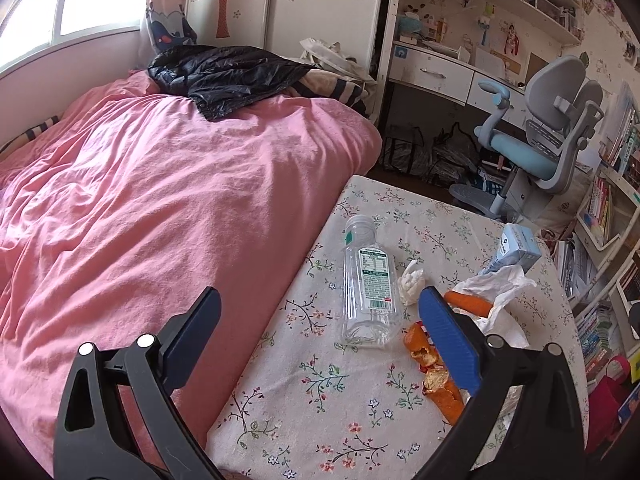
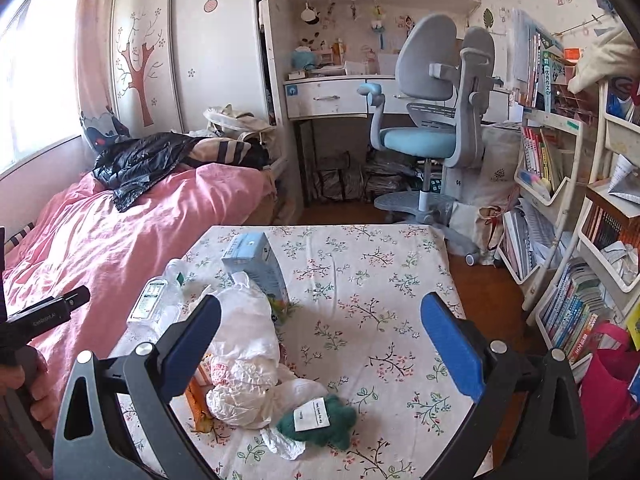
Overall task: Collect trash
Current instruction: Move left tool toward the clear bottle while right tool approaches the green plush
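A low table with a floral cloth point(image 1: 320, 392) carries the trash. A clear empty bottle point(image 1: 368, 280) lies on its side on the cloth, with a crumpled tissue point(image 1: 410, 282) to its right. A torn orange wrapper point(image 1: 430, 372) lies partly under my left gripper's right finger. My left gripper point(image 1: 320, 320) is open above the table's left edge, holding nothing. Further right are a white plastic bag point(image 2: 244, 344), a light blue carton point(image 2: 256, 268) and a green fuzzy item with a white label point(image 2: 320, 420). My right gripper point(image 2: 320, 316) hovers open over the cloth point(image 2: 380, 280), beside the bag.
A bed with a pink cover point(image 1: 140, 200) runs along the table's left side, a black jacket point(image 1: 224, 76) lying on it. Beyond the table stand a grey and blue desk chair point(image 2: 432, 120) and a desk. Bookshelves point(image 2: 560, 200) and a red bag point(image 2: 612, 380) fill the right.
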### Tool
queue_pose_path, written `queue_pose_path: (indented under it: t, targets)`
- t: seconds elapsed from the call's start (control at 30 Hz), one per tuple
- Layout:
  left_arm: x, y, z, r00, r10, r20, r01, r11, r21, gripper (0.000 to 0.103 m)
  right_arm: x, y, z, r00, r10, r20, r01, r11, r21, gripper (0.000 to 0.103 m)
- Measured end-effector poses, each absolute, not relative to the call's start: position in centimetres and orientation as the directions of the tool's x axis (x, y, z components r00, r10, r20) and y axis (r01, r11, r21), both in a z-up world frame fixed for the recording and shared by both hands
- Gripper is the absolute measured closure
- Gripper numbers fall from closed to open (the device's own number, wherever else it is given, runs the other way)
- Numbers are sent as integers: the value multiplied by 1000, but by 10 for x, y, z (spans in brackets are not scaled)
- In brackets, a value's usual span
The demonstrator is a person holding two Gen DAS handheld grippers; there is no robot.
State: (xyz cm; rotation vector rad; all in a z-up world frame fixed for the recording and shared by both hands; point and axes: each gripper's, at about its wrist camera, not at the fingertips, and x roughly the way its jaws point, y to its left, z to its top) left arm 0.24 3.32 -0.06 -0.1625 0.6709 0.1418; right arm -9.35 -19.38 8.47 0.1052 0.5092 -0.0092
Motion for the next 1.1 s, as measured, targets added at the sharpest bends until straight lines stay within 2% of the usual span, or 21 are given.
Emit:
queue_pose_path:
  t: [0.47,0.67,0.83,1.1]
  targets:
    - [15,21,-11,762,82,-643,-165,984,-71,8,-91,-194,86,850,25,-526,35,994,104,7]
    - [47,3,-26,749,108,-654,-133,991,12,8,-82,-199,80,819,46,-573,32,992,125,7]
    - [74,-9,-39,730,119,-673,-113,992,54,8,-71,-199,66,767,62,-638,4,995,102,7]
    - [114,-24,-55,692,151,-706,-74,988,138,8,-50,-205,28,594,150,-790,-77,989,129,7]
